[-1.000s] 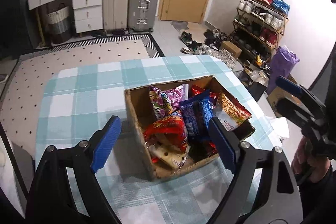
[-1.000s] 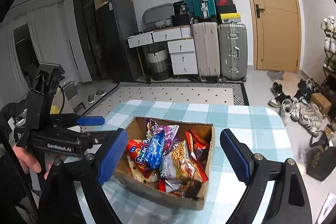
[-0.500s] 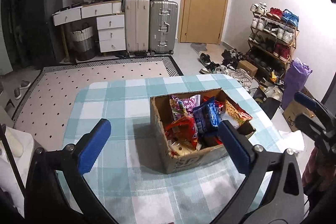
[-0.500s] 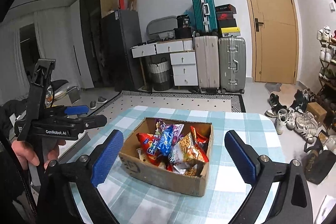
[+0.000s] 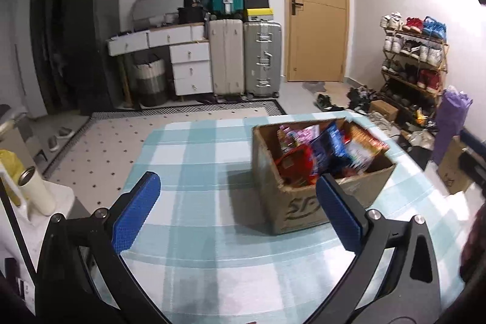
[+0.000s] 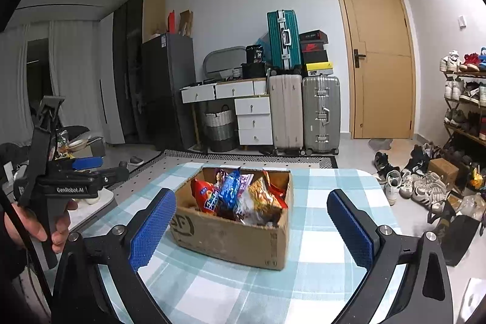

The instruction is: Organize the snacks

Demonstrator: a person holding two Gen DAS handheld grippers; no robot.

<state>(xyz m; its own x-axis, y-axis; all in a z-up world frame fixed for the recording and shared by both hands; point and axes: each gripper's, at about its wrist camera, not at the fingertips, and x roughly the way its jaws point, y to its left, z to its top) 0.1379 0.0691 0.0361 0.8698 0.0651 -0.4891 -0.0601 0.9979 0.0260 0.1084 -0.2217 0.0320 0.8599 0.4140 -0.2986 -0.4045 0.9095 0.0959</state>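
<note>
Snacks: upright in cardboard box on checked surface | left tool: spread, empty, box ahead-right | right tool: jaws opening, empty, box dead ahead, seemingly nearer

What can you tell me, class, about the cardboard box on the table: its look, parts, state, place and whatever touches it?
The cardboard box is brown, worn corrugated card with a dark printed logo on its near side. It is open-topped and stands upright on the checked tablecloth, turned at an angle to the table's edges. Snack packets in red, blue, purple and orange fill it and poke above the rim. Nothing else touches it: both grippers are back from it, holding nothing.
</note>
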